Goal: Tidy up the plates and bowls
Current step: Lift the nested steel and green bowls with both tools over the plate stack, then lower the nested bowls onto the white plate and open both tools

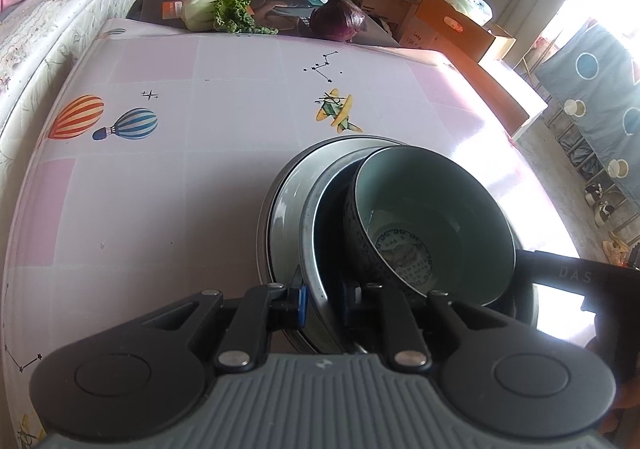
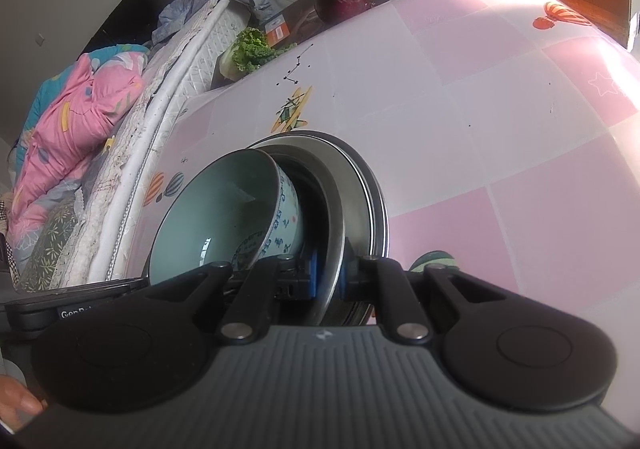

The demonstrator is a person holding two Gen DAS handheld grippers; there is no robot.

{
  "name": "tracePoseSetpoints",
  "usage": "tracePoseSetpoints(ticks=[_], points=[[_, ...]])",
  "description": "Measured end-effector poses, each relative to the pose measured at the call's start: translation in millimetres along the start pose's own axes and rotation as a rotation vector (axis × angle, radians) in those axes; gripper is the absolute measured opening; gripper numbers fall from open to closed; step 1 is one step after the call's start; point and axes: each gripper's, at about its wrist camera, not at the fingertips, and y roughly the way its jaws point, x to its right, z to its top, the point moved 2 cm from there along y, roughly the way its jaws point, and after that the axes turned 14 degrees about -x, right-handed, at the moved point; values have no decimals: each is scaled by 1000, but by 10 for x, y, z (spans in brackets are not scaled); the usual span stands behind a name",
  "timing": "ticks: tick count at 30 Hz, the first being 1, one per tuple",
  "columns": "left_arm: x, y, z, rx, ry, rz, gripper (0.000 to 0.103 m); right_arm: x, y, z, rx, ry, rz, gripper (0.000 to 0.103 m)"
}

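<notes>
Room: bedroom corner, a bench under a pink-and-white checked cloth printed with balloons and a plane, a bed along its side.
Left fingers: left gripper is pinched narrow on the near rim of a metal plate; blue pads sit either side of the rim.
Right fingers: right gripper is likewise clamped narrow on the same plate's rim, at the opposite side.
Stack: a pale green bowl with a patterned outside sits tilted inside the plate, which nests in a wider steel dish; the stack is low over, or on, the bench's near half, which of the two cannot be told.
Progress: the dishes are already gathered into one nested pile, held from both sides. Judged left: set it down squarely, level the bowl, let go.
Around: bok choy and a red cabbage lie on a dark box beyond the far edge; cardboard boxes stand further off.
In the way: nothing lies on the cloth near the stack; the leaning bowl could slide if the plate tips.
</notes>
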Motion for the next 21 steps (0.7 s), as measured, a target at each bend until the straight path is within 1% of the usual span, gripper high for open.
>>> tracePoseSetpoints(ticks=[5,9,12,16,18,19,21], points=[[-5,-9,5,27,7,13,16,-36,-1,29,19,-25,-40,11],[-16,-67,19,65,14,8,17,-24,-3,83,27,-26,-41,12],[-3,-131,21,93,27,24,19,-32,-27,100,38,-34,-52,12],[-4,-224,-11,128,33,41,32,-50,-88,114,56,-44,-56,17],[-15,-270,-36,144,33,50,35,-67,-150,124,74,-56,-66,18],[-20,-303,-55,155,33,53,35,-73,-193,130,88,-60,-77,23],[-20,-372,-102,177,33,57,39,-79,-311,149,124,-72,-94,29]])
